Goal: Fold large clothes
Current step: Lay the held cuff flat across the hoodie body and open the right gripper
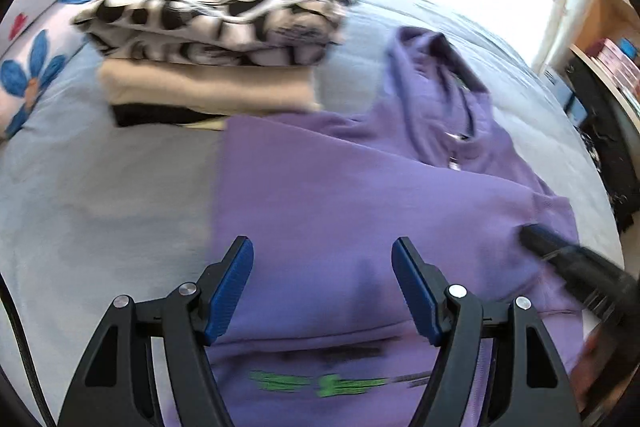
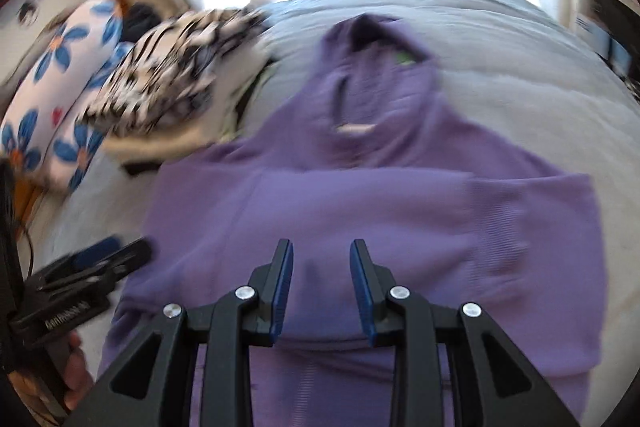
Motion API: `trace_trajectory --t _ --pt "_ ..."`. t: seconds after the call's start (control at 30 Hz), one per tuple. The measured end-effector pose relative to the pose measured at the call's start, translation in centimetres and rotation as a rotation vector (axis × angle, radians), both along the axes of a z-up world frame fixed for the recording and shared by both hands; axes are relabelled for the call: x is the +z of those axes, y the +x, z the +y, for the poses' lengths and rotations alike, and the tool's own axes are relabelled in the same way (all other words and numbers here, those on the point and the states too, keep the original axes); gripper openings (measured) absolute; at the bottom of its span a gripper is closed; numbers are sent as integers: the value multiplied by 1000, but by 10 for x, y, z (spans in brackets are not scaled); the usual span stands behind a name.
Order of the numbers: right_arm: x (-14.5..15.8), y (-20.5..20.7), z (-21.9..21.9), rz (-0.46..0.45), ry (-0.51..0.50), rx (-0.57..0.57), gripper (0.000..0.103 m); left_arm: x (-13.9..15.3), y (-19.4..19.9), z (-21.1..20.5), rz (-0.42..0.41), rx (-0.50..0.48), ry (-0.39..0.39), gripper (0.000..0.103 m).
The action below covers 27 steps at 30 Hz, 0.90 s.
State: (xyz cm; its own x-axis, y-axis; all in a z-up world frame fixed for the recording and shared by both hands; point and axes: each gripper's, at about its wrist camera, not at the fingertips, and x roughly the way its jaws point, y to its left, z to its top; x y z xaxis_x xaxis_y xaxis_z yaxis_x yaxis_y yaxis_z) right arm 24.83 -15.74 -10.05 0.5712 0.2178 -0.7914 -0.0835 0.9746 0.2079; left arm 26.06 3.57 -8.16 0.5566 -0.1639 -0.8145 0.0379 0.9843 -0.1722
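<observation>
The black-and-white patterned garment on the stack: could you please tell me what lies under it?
Under the patterned garment lie a folded cream piece and a black one. Anything lower is covered.

A purple hooded sweatshirt of soft knit [image 2: 360, 211] is lying partly folded on the pale grey bed, its hood pointing toward the far edge, a sleeve lying across the chest, green and black print showing near the hem
</observation>
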Motion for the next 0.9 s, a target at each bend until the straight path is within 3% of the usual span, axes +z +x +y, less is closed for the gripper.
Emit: trace_trajectory --t 0.1,0.2,0.27,0.37,0.5,0.67,0.9 --pt "-21 2 14 56 -38 11 30 -22 8 -20 63 -31 4 71" --pt "-43 5 10 130 -107 6 29 -51 12 -25 138 -33 57 71" --pt "-40 -2 -7 98 -103 -1 27 -50 8 -20 110 -40 63 71" --pt "-32 -8 -40 64 -195 -121 28 -49 5 -6 106 -21 96 71" --pt "-36 -13 -83 100 -12 -156 11 -48 0 8 104 -35 58 69" --pt "-32 -17 -79 106 -44 -195 13 -46 -9 3 98 -38 119 69" --pt "-30 -24 -67 134 -94 -212 14 -36 -25 7 98 -18 96 69"
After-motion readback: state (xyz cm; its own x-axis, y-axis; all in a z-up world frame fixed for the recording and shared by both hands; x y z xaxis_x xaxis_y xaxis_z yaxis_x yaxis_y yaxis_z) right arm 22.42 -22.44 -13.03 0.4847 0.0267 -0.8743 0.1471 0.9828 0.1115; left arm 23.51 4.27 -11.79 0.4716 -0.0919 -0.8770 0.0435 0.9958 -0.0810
